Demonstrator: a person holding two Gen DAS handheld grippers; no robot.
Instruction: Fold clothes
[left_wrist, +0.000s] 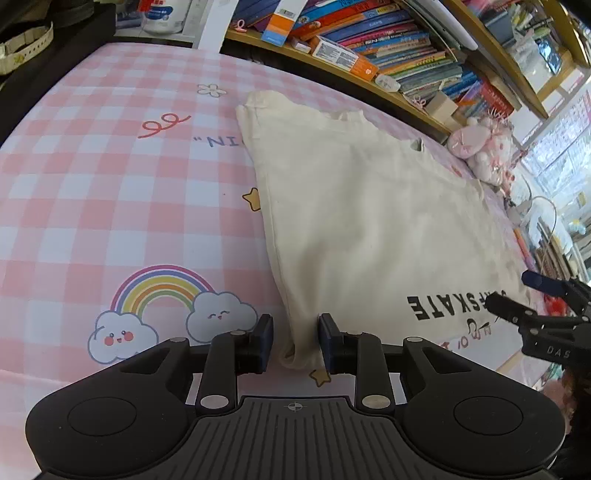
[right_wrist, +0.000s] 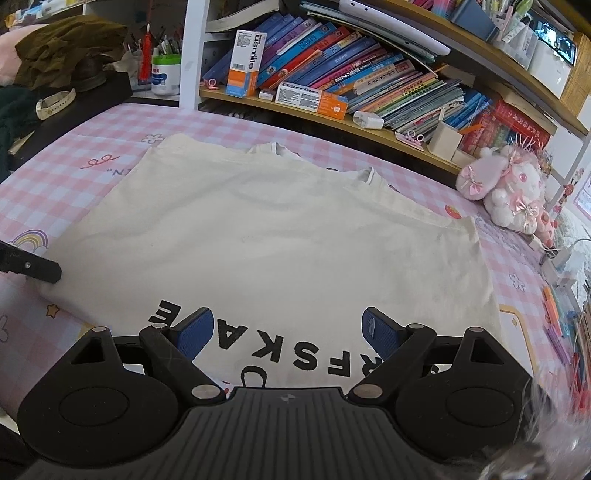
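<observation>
Shirt (right_wrist: 266, 236) cream, flat on pink checked bed sheet (left_wrist: 110, 192), filling frame centre in right wrist view. Left hand-held gripper (left_wrist: 295, 341) at bottom centre, jaws slightly apart around shirt's corner fold, pads not pressing. Right hand-held gripper (right_wrist: 286, 334) wide open above black lettering, holding nothing.

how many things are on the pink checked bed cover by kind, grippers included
cream shirt: 1
pink and white plush toy: 1, possibly more bunched together
grippers: 2, the left gripper open at the shirt's near corner and the right gripper open over the black lettering
total: 4
</observation>
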